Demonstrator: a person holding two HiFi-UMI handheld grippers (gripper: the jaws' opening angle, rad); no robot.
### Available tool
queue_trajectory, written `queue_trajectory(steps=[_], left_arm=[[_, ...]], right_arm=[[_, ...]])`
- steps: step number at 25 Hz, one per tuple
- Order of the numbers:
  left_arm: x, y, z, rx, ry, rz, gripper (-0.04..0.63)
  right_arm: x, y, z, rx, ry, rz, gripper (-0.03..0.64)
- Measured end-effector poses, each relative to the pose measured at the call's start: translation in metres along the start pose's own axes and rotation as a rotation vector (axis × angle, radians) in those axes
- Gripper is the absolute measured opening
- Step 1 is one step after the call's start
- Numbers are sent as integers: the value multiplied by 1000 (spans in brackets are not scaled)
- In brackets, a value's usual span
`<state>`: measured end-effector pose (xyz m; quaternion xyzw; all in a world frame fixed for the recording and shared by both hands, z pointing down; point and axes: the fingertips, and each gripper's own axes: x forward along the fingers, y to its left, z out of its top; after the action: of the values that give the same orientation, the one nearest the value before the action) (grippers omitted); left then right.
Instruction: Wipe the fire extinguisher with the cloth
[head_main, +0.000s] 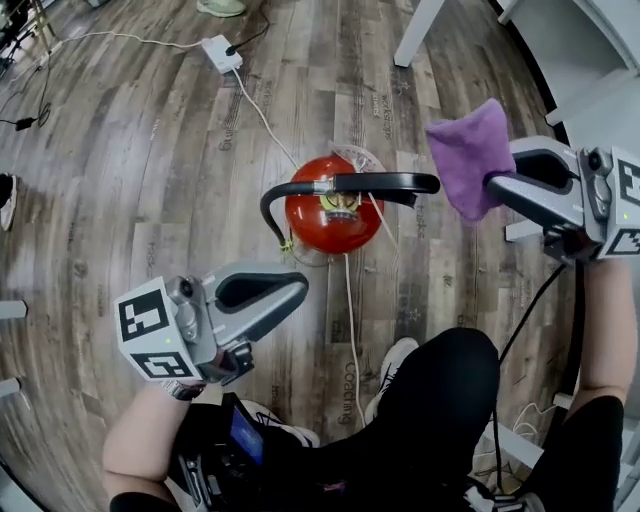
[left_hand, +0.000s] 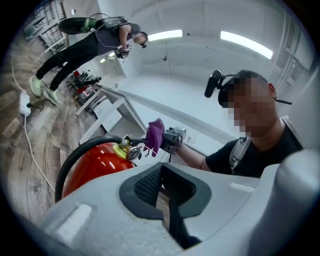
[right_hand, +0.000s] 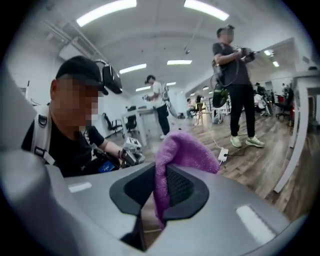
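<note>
Purple terry cloth (head_main: 470, 155) clamped in right gripper (head_main: 492, 188) jaws, beside red cylindrical fire extinguisher (head_main: 325, 222), not touching, left gripper (head_main: 298, 288) jaws clenched empty

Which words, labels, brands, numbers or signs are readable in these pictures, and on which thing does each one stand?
No text reads with certainty.
On the floor planks: faint printed words, too blurred to read.
On the fire extinguisher: no label shows; its gauge is too small to read.
On the cloth: no print.
On the left gripper and right gripper: cubes with square black-and-white markers, no letters.
</note>
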<state>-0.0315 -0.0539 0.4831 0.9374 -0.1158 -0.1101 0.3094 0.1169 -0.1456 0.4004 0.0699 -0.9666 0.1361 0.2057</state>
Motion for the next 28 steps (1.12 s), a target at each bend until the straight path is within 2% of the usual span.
queue_trajectory(steps=[3, 10, 12, 15, 17, 21, 28], left_arm=[[7, -10, -8, 85, 63, -13, -3], [11, -16, -12, 109, 87, -33, -3], [9, -16, -10, 107, 91, -31, -3], [9, -22, -16, 62, 96, -41, -3], [10, -22, -19, 72, 97, -52, -3], [10, -22, -18, 93, 96, -60, -3], [17, -18, -22, 85, 104, -59, -3]], right_arm=[[25, 9, 5, -108, 252, 25, 54], [78, 10, -6, -268, 740, 84, 54], [96, 6, -12, -325, 844, 98, 54], [123, 12, -24, -383, 949, 150, 54], [138, 14, -30, -421, 998, 176, 54], [156, 13, -27, -456, 1045, 192, 54], [174, 19, -27, -496, 1139, 259, 54]])
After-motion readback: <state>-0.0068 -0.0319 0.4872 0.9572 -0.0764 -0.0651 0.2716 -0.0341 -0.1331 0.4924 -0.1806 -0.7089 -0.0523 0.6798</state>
